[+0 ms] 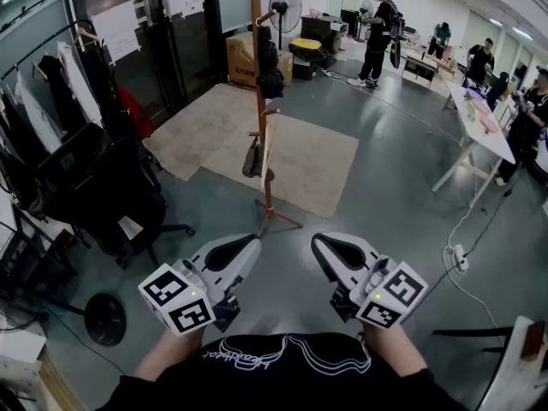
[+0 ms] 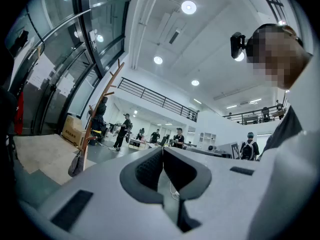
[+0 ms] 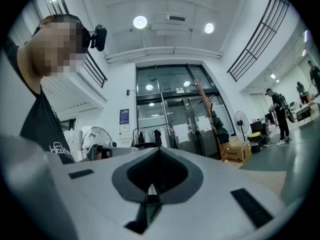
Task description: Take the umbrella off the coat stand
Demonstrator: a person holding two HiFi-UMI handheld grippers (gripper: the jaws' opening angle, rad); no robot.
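A wooden coat stand (image 1: 261, 101) rises from a beige rug a few steps ahead of me. A black bundle (image 1: 270, 67) hangs high on it. A small dark folded thing (image 1: 253, 157) and a long pale thing (image 1: 268, 154) hang low beside the pole; I cannot tell which one is the umbrella. The stand also shows far off in the left gripper view (image 2: 95, 119) and the right gripper view (image 3: 206, 101). My left gripper (image 1: 253, 243) and right gripper (image 1: 317, 240) are held side by side near my body, well short of the stand. Both are shut and hold nothing.
A clothes rack (image 1: 51, 84) with garments and a black office chair (image 1: 111, 195) stand at the left. A floor fan (image 1: 104, 318) lies near my left foot. A white table (image 1: 479, 127), a cable with a power strip (image 1: 458, 259) and several people are at the right and back.
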